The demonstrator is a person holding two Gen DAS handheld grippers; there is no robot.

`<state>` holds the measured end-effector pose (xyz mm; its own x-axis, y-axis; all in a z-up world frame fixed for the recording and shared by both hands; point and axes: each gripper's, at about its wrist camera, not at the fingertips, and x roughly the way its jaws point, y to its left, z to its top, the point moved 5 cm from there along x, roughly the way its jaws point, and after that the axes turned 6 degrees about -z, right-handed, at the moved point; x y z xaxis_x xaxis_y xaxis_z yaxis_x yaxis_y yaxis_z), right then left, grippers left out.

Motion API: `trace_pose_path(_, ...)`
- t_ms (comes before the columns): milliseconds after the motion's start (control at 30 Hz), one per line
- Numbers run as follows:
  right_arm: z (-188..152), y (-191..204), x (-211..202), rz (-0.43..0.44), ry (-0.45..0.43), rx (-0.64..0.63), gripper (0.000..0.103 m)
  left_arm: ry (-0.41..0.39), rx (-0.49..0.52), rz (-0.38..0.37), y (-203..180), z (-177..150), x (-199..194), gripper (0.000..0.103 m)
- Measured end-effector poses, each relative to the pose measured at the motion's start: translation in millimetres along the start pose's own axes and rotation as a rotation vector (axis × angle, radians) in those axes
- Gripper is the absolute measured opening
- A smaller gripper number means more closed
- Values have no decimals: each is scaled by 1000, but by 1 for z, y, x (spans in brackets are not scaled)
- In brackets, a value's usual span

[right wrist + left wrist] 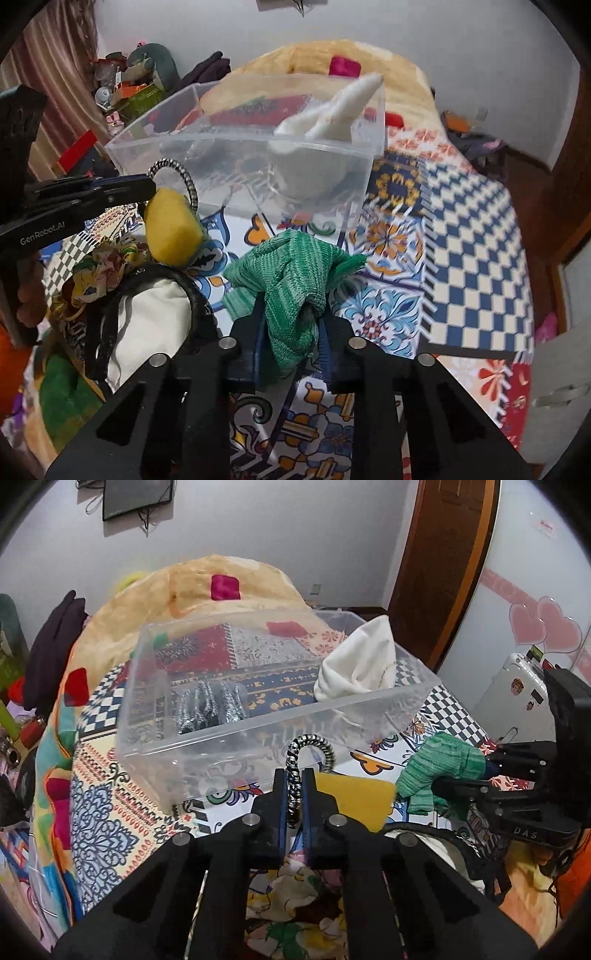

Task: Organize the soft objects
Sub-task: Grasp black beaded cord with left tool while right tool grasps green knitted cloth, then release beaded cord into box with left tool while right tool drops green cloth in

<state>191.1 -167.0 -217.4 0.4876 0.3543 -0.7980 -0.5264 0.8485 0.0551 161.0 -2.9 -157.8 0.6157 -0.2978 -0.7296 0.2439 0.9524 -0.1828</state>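
A clear plastic bin [229, 734] stands on the patterned bedspread; it also shows in the right wrist view [236, 173]. Inside lie a white cloth [356, 668] and a silver-black piece [210, 705]. My left gripper [294, 775] is shut on a black-and-white braided hair band [308, 744], held just in front of the bin's near wall. My right gripper [291, 314] is shut on a green knitted cloth [291, 280], held to the right of the left gripper and below the bin's rim. The green cloth also shows in the left wrist view [439, 760].
A yellow soft piece [171, 229], a floral scrunchie [99, 273], and a white cloth with a black band [147, 317] lie in a pile at the near left. A folded blanket [207, 579] rises behind the bin. A wooden door [439, 565] stands at right.
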Motion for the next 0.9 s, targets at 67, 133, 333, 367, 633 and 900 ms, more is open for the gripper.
trace_pose_path(67,3,2,-6,0,-28,-14,20,-24,-4,-4,0,0,-12,6)
trace_pose_path(133,7,6,-15,2,-60,-26,20,-48,-5,-2,1,1,-23,6)
trace_pose_path(333,24,12,-42,4,-157,-44,20,-126,8,30,2,8,-58,6)
trace_pose_path(367,26,13,-45,1,-168,-44,20,-138,9,34,3,10,-63,6)
trace_pose_path(633,70,22,-61,-3,-272,-25,20,-223,-3,72,11,35,-89,6)
trace_pose_path(900,112,32,-57,-2,-341,-19,20,-261,-29,116,27,64,-83,6)
